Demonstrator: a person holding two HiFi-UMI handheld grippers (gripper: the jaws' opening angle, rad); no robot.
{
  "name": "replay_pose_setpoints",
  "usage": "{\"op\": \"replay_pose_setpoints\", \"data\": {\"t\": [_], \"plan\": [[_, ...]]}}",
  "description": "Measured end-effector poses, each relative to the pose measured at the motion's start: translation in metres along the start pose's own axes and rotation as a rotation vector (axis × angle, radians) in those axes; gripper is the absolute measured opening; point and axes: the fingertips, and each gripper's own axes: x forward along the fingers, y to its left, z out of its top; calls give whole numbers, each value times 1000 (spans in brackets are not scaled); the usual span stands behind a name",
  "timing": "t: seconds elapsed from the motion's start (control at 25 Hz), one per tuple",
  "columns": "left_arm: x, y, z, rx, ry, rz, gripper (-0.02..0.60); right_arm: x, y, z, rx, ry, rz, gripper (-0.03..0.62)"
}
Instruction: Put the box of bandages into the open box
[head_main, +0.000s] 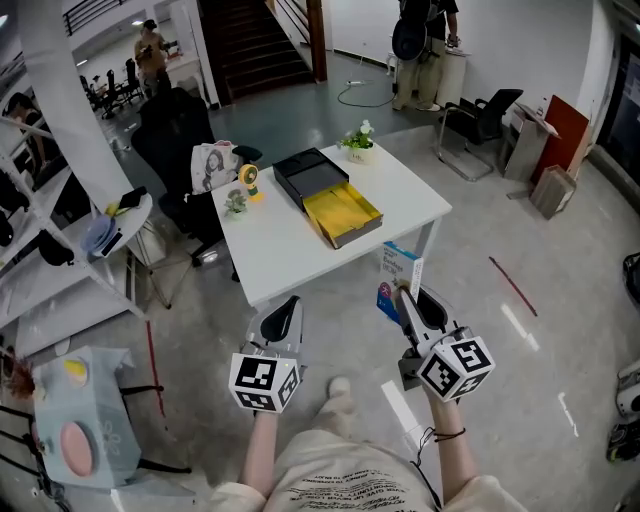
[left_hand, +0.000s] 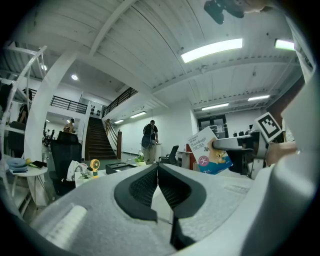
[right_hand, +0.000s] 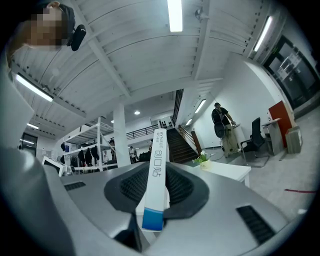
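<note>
My right gripper (head_main: 405, 297) clamps the bandage box (head_main: 398, 266).
Left gripper (head_main: 287, 305) jaws together; open box (head_main: 343, 215) at eleven o'clock on the counter (head_main: 290, 250).

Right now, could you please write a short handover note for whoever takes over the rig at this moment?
Left gripper: jaws together, nothing between them, held low at the near edge of the table.
Right gripper: shut on the box of bandages, held upright near the table's near right corner.
Open box: yellow-lined, on the table towards its middle, nothing visible inside.
Done: bandage box is picked up.
Left: carry it over the open box, lower it in, and release.
</note>
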Motion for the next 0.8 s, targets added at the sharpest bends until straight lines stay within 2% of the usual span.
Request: {"op": "replay_pose_setpoints", "data": {"t": [0.8], "plan": [[176, 104, -28, -69, 77, 29, 23, 185, -104, -20, 100, 79, 16, 90]]}}
